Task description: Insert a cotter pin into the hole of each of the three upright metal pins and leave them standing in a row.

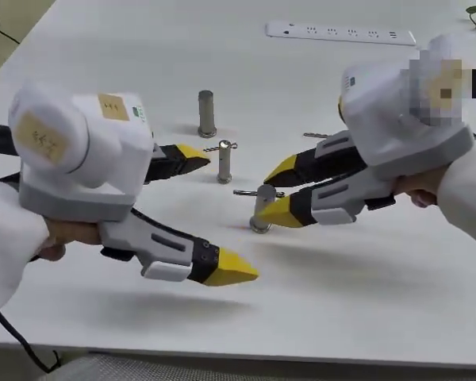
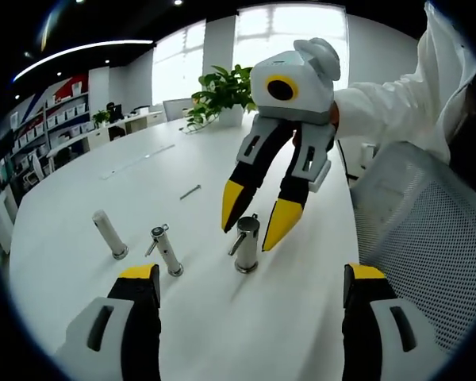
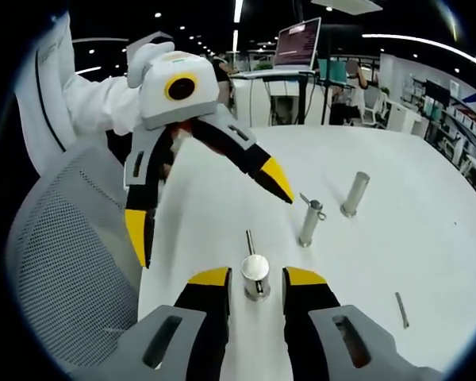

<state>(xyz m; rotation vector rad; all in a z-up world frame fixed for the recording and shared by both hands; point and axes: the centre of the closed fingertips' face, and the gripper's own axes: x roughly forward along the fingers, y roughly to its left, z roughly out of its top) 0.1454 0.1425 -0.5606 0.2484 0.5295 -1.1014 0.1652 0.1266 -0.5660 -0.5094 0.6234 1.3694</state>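
on the white table (image 1: 381, 278), mid-frame in the head view, the nearest pin (image 1: 262, 208) and the middle pin (image 1: 224, 161) stand upright, each with a cotter pin (image 1: 244, 192) through its top. the far pin (image 1: 207, 113) behind them is bare. the right gripper (image 1: 280, 190) reaches in from the right, jaws slightly apart either side of the nearest pin. its own view shows a gap on both sides, so no contact. the left gripper (image 1: 214, 213), lower left, is spread wide over bare table. a loose cotter pin (image 1: 316, 135) lies right of the row, with a power strip (image 1: 341, 32) along the top. the left gripper view adds a potted plant (image 2: 222, 91) and a mesh chair (image 2: 428, 238).
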